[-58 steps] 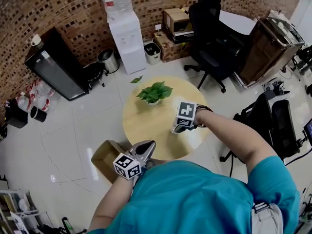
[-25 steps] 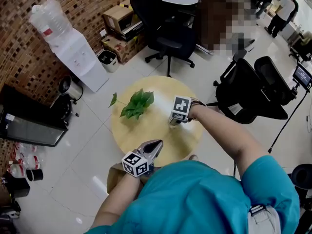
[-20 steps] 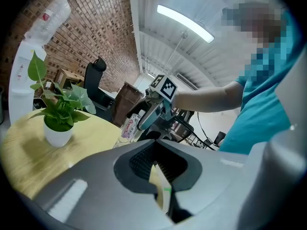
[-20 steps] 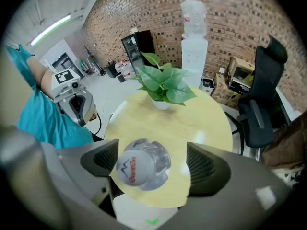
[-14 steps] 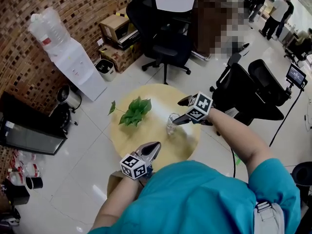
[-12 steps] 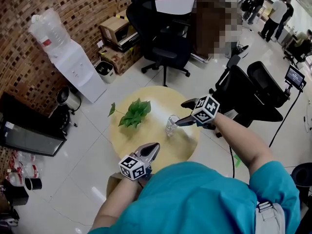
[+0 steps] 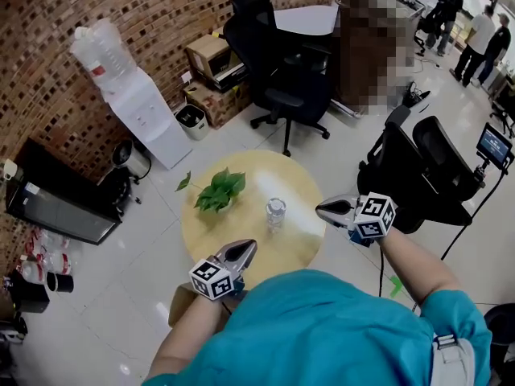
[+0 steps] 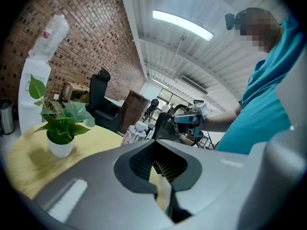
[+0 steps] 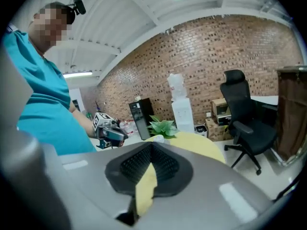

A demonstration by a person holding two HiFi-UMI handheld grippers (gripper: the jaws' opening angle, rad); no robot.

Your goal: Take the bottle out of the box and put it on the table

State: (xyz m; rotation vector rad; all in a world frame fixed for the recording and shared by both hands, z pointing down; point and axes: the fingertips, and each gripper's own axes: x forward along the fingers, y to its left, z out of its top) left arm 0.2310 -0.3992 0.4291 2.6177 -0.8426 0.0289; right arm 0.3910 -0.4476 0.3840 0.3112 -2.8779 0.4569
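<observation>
Now the bottle point(image 7: 275, 213) stands upright on the round yellow worktop point(image 7: 241, 244), out of the box point(image 7: 180, 304). It is near the middle of the top, a little to the right of a potted plant point(image 7: 216, 191). It is clear with a pale cap, and nothing touches it.

The right gripper point(image 7: 322, 208) hangs off the worktop's right edge, well apart from the bottle, with its tips pointing toward it. Its jaws have just been closing and meet at the tips with nothing between them. In the right gripper view only a strip of the yellow top shows through the hollow behind the tips.

The left gripper point(image 7: 250, 246) is held close to the person's body over the near edge of the worktop, pointing toward the bottle but apart from it. Its jaws are together too and empty. The left gripper view looks past them to the plant, the bottle and the other gripper beyond.

The cardboard box sits on the floor beside the worktop, below the left forearm, mostly hidden by the arm and the teal shirt. Behind the worktop are a white water dispenser point(image 7: 133, 103) against the brick wall point(image 7: 161, 10) and a black office chair point(image 7: 282, 71).
</observation>
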